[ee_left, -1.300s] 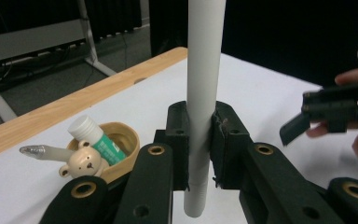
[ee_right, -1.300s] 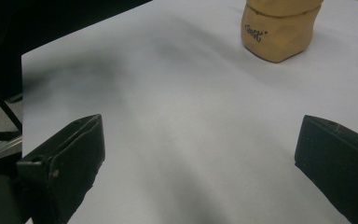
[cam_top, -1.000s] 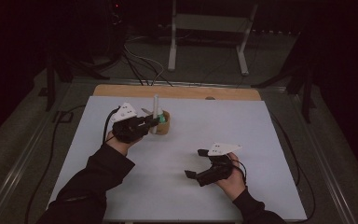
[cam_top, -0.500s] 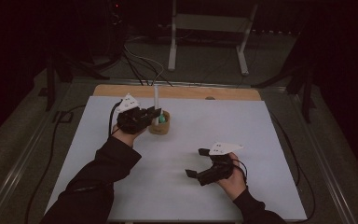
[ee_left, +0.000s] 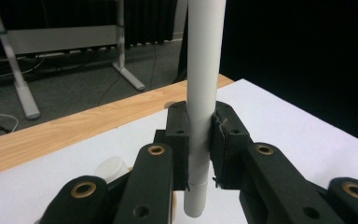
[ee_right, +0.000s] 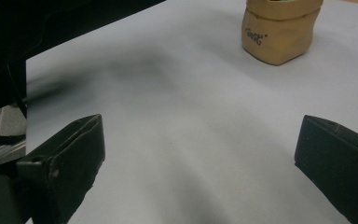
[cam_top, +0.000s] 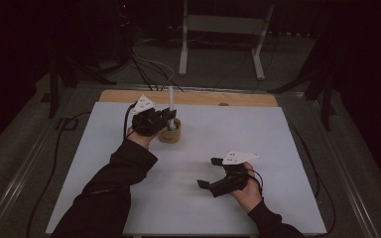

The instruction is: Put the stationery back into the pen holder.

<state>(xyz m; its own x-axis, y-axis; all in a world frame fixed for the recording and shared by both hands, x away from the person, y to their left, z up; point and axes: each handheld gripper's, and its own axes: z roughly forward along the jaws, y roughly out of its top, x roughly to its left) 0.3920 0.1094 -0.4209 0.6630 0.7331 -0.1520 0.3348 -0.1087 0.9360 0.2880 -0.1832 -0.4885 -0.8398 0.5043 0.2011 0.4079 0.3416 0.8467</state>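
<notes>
Left gripper [ee_left: 199,135] has its jaws clamped tight on a white tube [ee_left: 204,70], pads pressing it from both sides, tube standing upright with its lower end poking out below the pads. From the high view the tube [cam_top: 170,101] sits right over a small tan pouch [cam_top: 169,133] near the back of the white worktop [cam_top: 258,129]. Can't tell if the tube's tip touches the pouch. Right gripper [ee_right: 196,154] hovers low over bare worktop, jaws wide apart, nothing between them, well apart from the pouch [ee_right: 279,30].

L gripper [cam_top: 164,120] gripping upright white tube [cam_top: 170,101] over tan pot [cam_top: 169,134]; R gripper [cam_top: 213,174] resting apart, jaws wide
</notes>
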